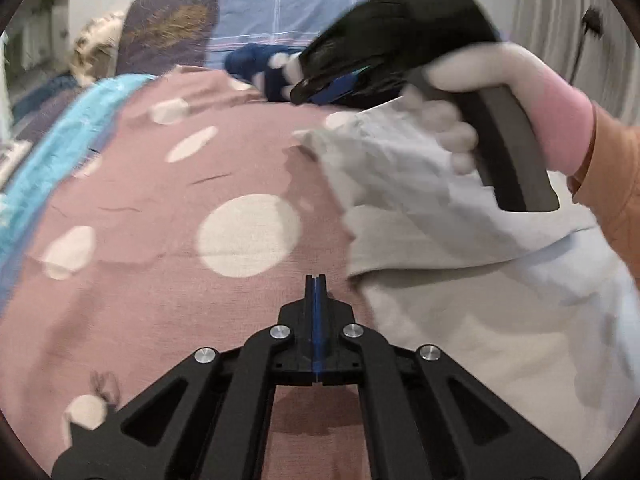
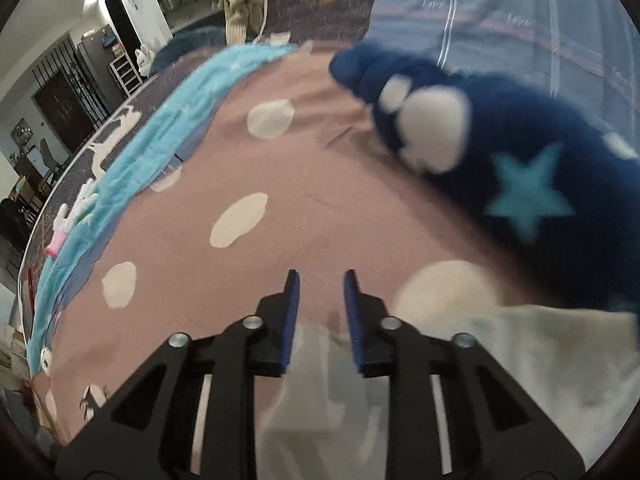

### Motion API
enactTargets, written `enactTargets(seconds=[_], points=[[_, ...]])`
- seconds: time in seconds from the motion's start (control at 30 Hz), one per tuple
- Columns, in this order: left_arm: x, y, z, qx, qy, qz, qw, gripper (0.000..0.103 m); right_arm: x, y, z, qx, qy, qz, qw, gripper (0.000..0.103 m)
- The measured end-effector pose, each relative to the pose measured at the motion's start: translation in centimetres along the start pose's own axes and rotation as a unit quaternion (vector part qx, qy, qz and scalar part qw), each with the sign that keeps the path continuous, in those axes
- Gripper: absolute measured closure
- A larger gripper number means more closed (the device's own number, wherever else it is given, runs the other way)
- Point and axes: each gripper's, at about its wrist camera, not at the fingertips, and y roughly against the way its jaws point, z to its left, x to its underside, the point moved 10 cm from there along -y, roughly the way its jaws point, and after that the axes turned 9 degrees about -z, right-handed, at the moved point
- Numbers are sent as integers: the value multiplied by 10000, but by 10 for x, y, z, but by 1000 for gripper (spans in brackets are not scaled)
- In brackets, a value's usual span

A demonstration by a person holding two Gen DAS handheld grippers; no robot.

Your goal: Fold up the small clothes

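As the white garment (image 1: 460,280) lies limp lower right, left gripper (image 1: 316,280) is closed empty, right gripper (image 2: 320,280) parted, empty; likely light, best pinched at its hem.

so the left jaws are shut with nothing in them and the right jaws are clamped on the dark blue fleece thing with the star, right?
Not quite. The left gripper is shut and empty, but the right gripper is not clamped on the dark blue fleece garment with the light blue star. The right wrist view shows its jaws apart with nothing between them; the garment lies beyond them on the pink spotted sheet.
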Motion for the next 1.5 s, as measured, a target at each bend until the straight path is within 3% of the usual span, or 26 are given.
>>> enactTargets(seconds=[0.07, 0.13, 0.3, 0.4, 0.43, 0.47, 0.5, 0.53, 0.63, 0.7, 0.8, 0.87, 0.9, 0.97, 1.07, 1.23, 1.33, 1.37, 1.43, 1.5], points=[[-1, -1, -8, 473, 146, 9, 9988, 83, 4, 20, -2, 123, 425, 112, 9990, 62], [-1, -7, -16, 604, 167, 141, 9979, 77, 8, 27, -3, 182, 621, 239, 9976, 61], [-10, -14, -19, 1158, 724, 132, 9905, 77, 19, 12, 18, 266, 1098, 646, 9915, 48], [-8, -20, -16, 1289, 1029, 210, 9861, 101, 29, -15, 29, 711, 1541, 971, 9807, 48], [-7, -18, -16, 1293, 1046, 186, 9859, 101, 32, -24, 29, 858, 1650, 1079, 9766, 49], [-8, -16, -16, 1295, 1037, 124, 9861, 101, 38, -35, 27, 1046, 1772, 1210, 9711, 58], [-12, -8, -17, 1232, 949, -75, 9878, 101, 40, -41, 28, 1089, 1818, 1266, 9690, 90], [-15, -2, -18, 1167, 877, -219, 9890, 101, 40, -43, 32, 982, 1791, 1227, 9712, 99], [-23, 25, -24, 1027, 571, -779, 9900, 102, 11, -22, 38, 964, 1464, 508, 9832, 100], [-24, 29, -27, 848, 352, -886, 9918, 102, -7, -6, 33, 762, 978, 117, 9922, 101], [-17, 29, -26, 588, 228, -755, 9952, 103, -7, -11, 21, 712, 732, 80, 9947, 101], [-10, 25, -23, 516, 242, -538, 9969, 103, 4, -25, 22, 308, 495, 209, 9981, 98], [-5, 21, -22, 537, 289, -373, 9974, 103, 11, -30, 25, 162, 465, 325, 9983, 92], [0, 17, -16, 474, 428, -204, 9977, 102, 15, -29, 21, 367, 577, 336, 9971, 78], [3, 18, -4, 423, 776, -190, 9959, 83, 12, 10, 16, 378, 456, -12, 9982, 71], [-3, 40, 3, 843, 1154, -656, 9876, 82, 43, 122, -37, 622, 255, -640, 9957, 63], [-17, 48, -5, 1213, 1108, -936, 9820, 81, 94, 187, -100, 946, -323, -705, 9925, 69], [-20, 45, -6, 1236, 1092, -913, 9821, 79, 120, 209, -127, 1031, -647, -627, 9906, 77], [-29, 32, -8, 1206, 1075, -719, 9842, 62, 167, 236, -168, 1222, -1139, -466, 9848, 80], [-43, 10, -7, 1368, 1305, -425, 9811, 55, 203, 252, -195, 1307, -1655, -397, 9767, 80]])
